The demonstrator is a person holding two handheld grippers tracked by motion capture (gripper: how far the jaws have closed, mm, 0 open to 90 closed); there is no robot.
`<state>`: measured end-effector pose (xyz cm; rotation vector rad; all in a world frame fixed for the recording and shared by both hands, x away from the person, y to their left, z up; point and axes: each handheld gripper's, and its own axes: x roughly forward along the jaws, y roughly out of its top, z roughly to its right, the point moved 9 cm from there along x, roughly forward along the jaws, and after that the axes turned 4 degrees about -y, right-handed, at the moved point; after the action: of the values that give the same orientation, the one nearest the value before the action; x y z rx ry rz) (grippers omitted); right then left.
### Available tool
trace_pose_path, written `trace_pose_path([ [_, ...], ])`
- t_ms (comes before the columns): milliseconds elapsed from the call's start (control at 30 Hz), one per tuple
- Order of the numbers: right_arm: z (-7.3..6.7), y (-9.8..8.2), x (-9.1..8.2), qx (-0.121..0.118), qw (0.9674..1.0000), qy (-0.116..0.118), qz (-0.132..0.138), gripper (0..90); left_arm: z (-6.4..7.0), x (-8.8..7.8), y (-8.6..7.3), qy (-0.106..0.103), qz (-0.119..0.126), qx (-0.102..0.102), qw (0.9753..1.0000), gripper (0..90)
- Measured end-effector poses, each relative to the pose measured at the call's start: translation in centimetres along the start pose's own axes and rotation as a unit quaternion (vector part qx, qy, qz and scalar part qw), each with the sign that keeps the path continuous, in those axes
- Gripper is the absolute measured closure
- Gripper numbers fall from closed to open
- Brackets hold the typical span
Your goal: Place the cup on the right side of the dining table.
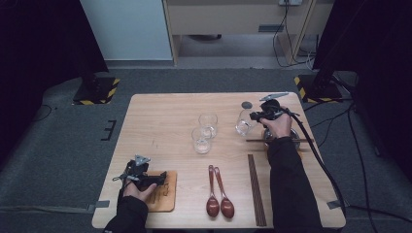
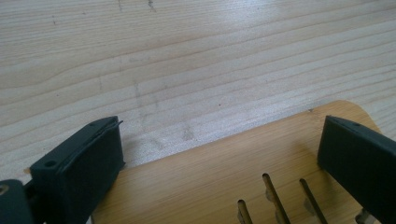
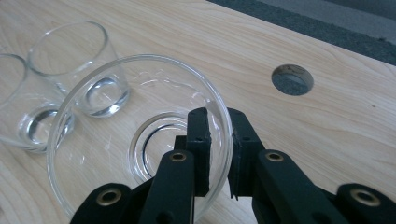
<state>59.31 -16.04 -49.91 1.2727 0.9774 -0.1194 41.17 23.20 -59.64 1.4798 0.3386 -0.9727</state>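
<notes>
Your right gripper (image 3: 218,154) is clamped on the rim of a clear glass (image 3: 140,140), one jaw inside the wall and one outside, which is why the jaws stand so close together: only thin glass separates them. Taking it by the rim probably leaves the body free to be set among the others. In the high view that glass (image 1: 243,122) sits just right of the two other glasses (image 1: 204,132), at the far right part of the bench (image 1: 155,121), with your right hand (image 1: 278,124) behind it. Whether its base rests on the wood or hangs just above it, I cannot tell. The right gripper view adds what the high view cannot: the exact pinch on the rim, and a round hole (image 3: 292,80) in the bench beyond the glass. Your left gripper (image 2: 219,163) stands open, gripping nothing, its jaws straddling the corner of a small wooden board (image 2: 224,172) (slotted, with thin rods showing) well left of the glasses and nearer you. The high view alone places the two spoons (image 1: 218,194) and the chopsticks (image 1: 256,189) on your side of the glasses.
</notes>
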Motion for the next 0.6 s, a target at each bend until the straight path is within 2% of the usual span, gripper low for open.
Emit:
trace_pose_path([
  [233,1.8,-1.5,0.4,0.005,0.9996,-0.018,-0.019,81.6,0.0,0.0,0.0,0.000,0.000,0.000,1.0000,0.0],
  [600,2.8,-2.4,0.9,0.009,0.9985,-0.042,-0.033,81.7,0.0,0.0,0.0,0.000,0.000,0.000,1.0000,0.0],
])
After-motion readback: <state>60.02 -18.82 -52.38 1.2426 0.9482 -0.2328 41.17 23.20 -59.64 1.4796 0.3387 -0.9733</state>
